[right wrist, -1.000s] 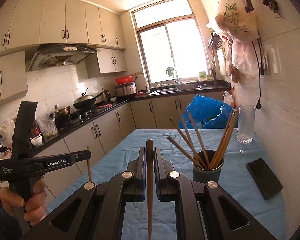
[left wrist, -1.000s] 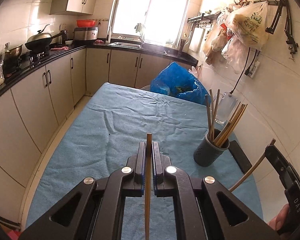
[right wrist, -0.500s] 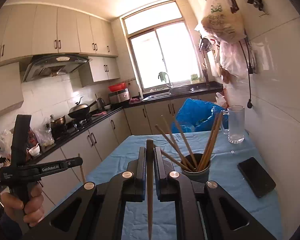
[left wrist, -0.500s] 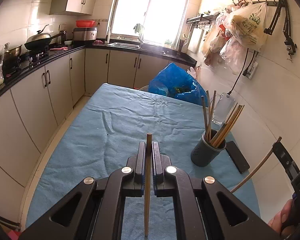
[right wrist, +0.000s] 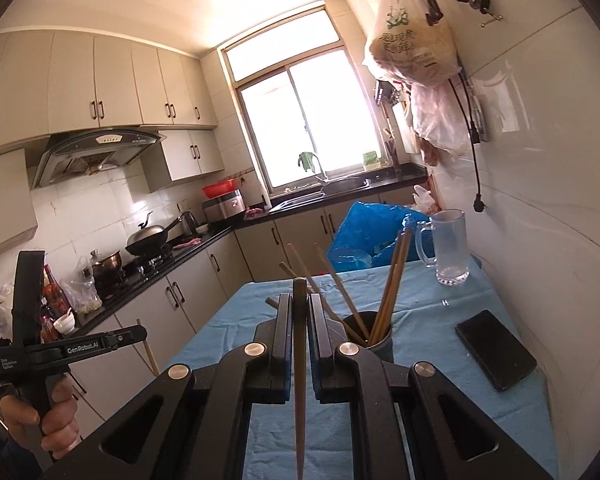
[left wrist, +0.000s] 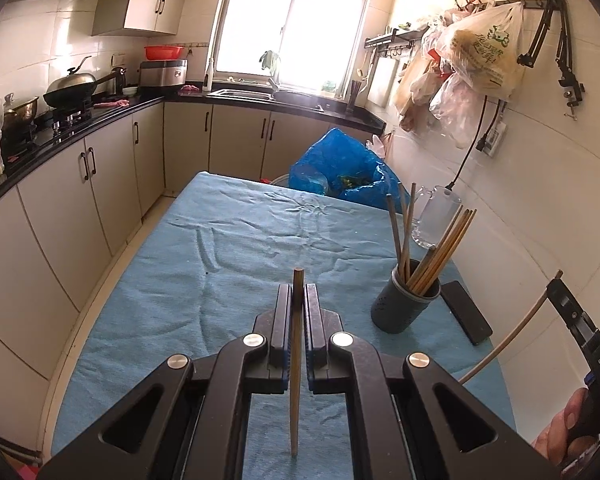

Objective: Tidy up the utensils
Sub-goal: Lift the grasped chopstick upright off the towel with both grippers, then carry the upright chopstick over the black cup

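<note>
A dark grey holder [left wrist: 403, 305] with several wooden chopsticks [left wrist: 440, 250] stands at the right of the blue-clothed table [left wrist: 228, 264]. My left gripper [left wrist: 297, 292] is shut on one chopstick [left wrist: 296, 360], held above the table, left of the holder. My right gripper [right wrist: 299, 300] is shut on another chopstick [right wrist: 300, 380], just before the holder [right wrist: 374, 334]. Each gripper shows in the other's view: the right one [left wrist: 580, 328] at the far right with its chopstick [left wrist: 508, 336], the left one [right wrist: 80, 346] at the left.
A black phone [left wrist: 466, 312] lies right of the holder, also in the right wrist view [right wrist: 496, 348]. A glass mug [right wrist: 450, 246] stands by the wall. A blue bag [left wrist: 340, 176] sits beyond the table's far end. Kitchen cabinets [left wrist: 60, 200] run along the left.
Both grippers have drawn back and risen a little, each still holding its chopstick. The holder looks farther away and lower in both views.
</note>
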The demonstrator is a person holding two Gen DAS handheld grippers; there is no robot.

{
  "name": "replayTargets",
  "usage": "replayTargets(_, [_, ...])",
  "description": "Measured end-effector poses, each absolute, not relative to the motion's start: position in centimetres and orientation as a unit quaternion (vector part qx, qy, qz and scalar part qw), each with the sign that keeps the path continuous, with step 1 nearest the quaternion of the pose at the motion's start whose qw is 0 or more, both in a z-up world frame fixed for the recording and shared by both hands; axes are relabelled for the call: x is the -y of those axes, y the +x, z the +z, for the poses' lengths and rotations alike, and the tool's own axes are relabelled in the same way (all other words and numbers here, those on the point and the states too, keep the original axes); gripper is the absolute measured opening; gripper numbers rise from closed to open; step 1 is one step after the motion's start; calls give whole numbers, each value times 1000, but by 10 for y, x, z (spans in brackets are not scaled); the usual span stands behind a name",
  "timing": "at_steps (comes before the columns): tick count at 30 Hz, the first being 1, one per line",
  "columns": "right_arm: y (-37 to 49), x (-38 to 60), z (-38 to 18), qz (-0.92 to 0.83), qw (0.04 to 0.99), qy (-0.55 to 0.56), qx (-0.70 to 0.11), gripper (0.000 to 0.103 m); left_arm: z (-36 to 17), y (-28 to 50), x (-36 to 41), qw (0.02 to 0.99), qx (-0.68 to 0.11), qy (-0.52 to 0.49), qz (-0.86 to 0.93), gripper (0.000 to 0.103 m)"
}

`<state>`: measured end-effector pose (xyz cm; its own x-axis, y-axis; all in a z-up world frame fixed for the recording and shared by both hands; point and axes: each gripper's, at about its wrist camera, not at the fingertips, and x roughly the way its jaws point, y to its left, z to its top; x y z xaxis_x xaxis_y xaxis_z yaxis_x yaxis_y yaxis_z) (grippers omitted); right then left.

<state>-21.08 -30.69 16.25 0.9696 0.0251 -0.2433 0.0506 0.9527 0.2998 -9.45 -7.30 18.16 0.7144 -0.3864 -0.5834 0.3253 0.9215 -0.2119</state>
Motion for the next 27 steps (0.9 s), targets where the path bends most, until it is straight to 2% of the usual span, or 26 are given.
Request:
replayTargets(10, [-222,325,164,-20,978,176,-111,8,192,-97,85,920,-327,-47,-210,5])
replayTargets(27, [-244,360,178,-39,975,197,-90,8,239,-111,130,910,-307,-35,-276,5])
